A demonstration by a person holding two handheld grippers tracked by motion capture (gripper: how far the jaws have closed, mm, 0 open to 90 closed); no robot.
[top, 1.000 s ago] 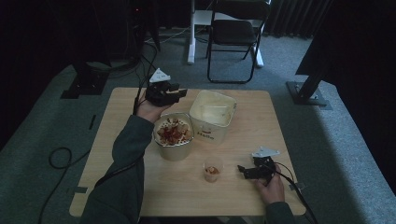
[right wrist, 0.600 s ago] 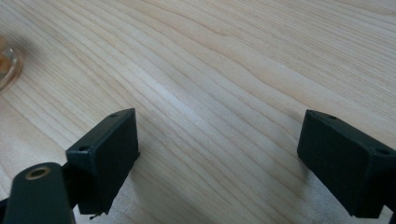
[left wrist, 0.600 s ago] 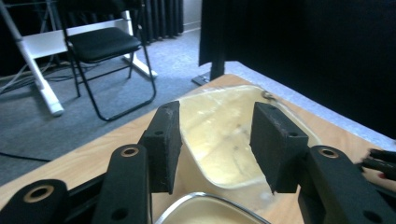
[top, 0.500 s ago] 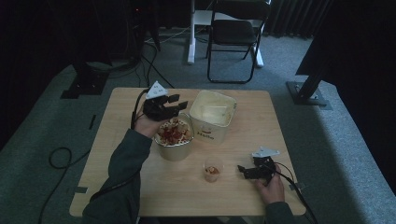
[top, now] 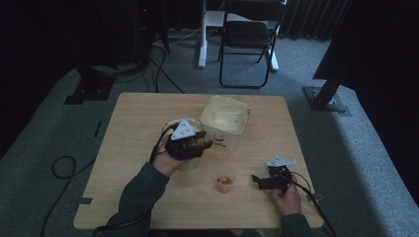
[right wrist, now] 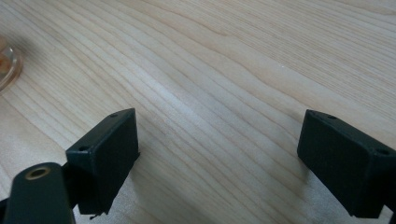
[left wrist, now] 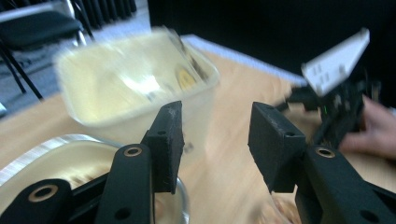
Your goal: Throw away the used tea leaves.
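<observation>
Your left gripper (top: 206, 144) is hanging over the round bowl (top: 174, 127) w/ food in it, near the middle of the table (top: 133, 116). Its jaws are sitting partly open & holding nothing. In the left gripper view the gripper (left wrist: 215, 140) is pointing past the bowl rim (left wrist: 42, 151) at the cream tub (left wrist: 116, 88), which is looking blurry. The tub (top: 225, 118) is standing just beside the bowl, on its far right side.

Your right gripper (top: 257, 180) is resting low at the table's near right corner, w/ your hand (top: 285, 200) behind it. Its jaws are spread wide & holding nothing; in the right gripper view the gripper (right wrist: 217, 140) is looking at bare wood. The small clear cup (top: 225, 180) is standing near it, between your two arms. You're seeing a bit of that cup (right wrist: 7, 63) at the left edge there too.
</observation>
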